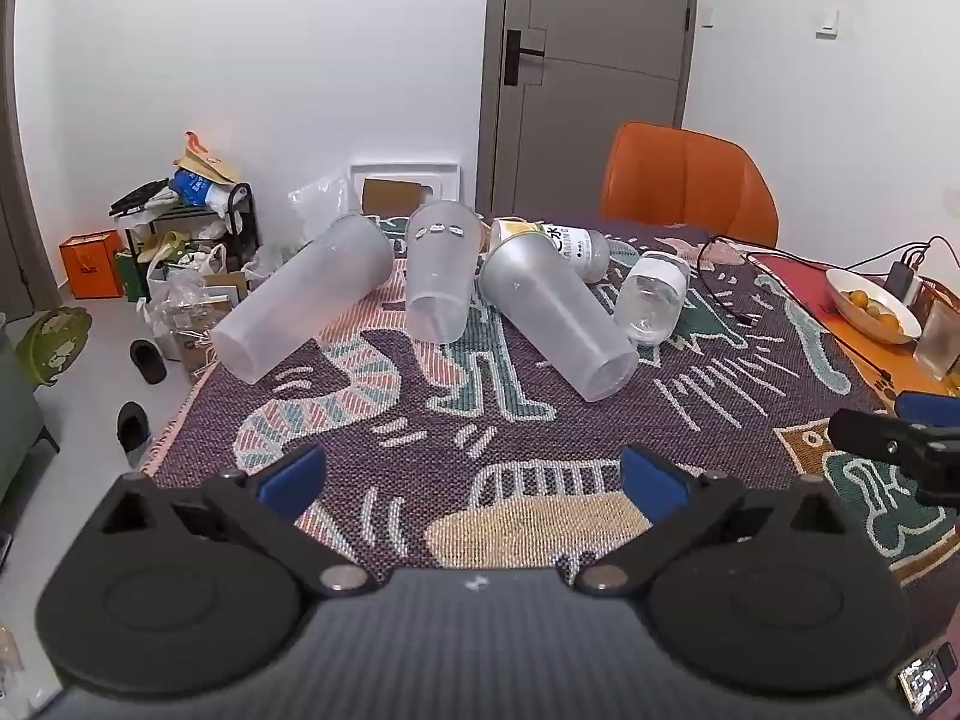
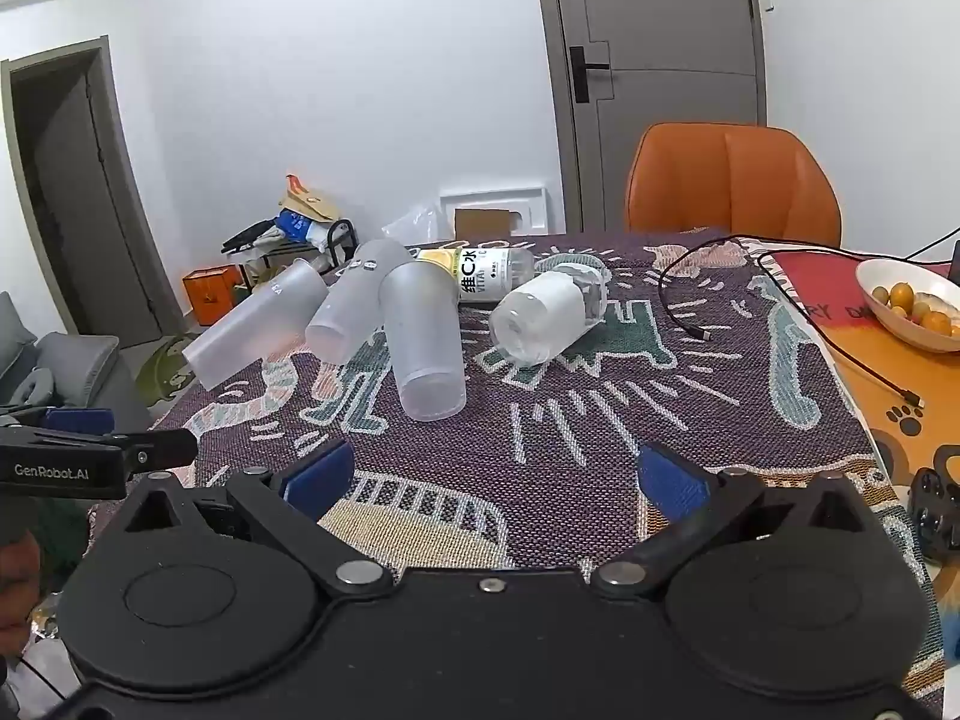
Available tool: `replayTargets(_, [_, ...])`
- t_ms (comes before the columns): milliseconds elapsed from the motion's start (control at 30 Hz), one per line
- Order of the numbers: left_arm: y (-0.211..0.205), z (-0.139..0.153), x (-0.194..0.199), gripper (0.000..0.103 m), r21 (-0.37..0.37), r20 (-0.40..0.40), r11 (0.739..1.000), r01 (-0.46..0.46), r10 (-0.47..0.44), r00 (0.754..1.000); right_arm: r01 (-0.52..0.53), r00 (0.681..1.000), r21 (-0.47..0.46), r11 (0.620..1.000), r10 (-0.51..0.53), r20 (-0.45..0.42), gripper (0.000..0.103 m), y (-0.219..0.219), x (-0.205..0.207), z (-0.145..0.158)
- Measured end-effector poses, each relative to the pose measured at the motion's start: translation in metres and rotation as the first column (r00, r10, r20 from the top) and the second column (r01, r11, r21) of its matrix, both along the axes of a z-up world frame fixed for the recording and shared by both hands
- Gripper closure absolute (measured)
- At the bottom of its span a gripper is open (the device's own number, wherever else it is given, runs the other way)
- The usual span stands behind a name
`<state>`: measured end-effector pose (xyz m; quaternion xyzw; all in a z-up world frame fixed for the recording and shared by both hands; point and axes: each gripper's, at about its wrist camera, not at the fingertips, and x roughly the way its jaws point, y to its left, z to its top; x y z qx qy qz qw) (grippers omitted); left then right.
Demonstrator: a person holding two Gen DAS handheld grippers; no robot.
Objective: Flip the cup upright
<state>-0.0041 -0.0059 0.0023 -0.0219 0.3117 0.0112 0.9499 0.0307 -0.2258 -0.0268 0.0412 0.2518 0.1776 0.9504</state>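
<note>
Three frosted plastic cups lie on their sides on the patterned cloth: a left cup [image 1: 300, 300] [image 2: 258, 324], a middle cup [image 1: 441, 270] [image 2: 354, 300] and a right cup [image 1: 555, 315] [image 2: 423, 342], all with their bases toward me. My left gripper [image 1: 474, 477] is open and empty, near the table's front, well short of the cups. My right gripper [image 2: 498, 474] is open and empty, also short of the cups. Each gripper shows at the edge of the other's view, the left one [image 2: 108, 456] and the right one [image 1: 888, 438].
Two clear bottles lie on their sides behind and right of the cups: a labelled one [image 1: 570, 243] [image 2: 480, 270] and a white-banded one [image 1: 654, 294] [image 2: 546, 309]. A black cable [image 2: 690, 306] and a bowl of oranges [image 2: 912, 300] are at the right. An orange chair [image 2: 732, 180] stands behind.
</note>
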Motion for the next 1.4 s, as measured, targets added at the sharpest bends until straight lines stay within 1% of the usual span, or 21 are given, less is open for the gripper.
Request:
replayTargets(667, [0.0022, 0.0078, -0.0053, 0.0, 0.003, 0.018, 1.0, 0.008, -0.008, 1.0, -0.002, 1.0, -0.006, 1.0, 0.002, 0.014, 0.0, -0.0003, -0.0038, 0.0024])
replayTargets(1400, [-0.0011, 0.0086, -0.0081, 0.0, 0.0, 0.022, 1.0, 0.026, -0.026, 0.999, -0.011, 1.0, -0.006, 1.0, 0.011, 0.014, 0.0, 0.0003, -0.008, 0.0041])
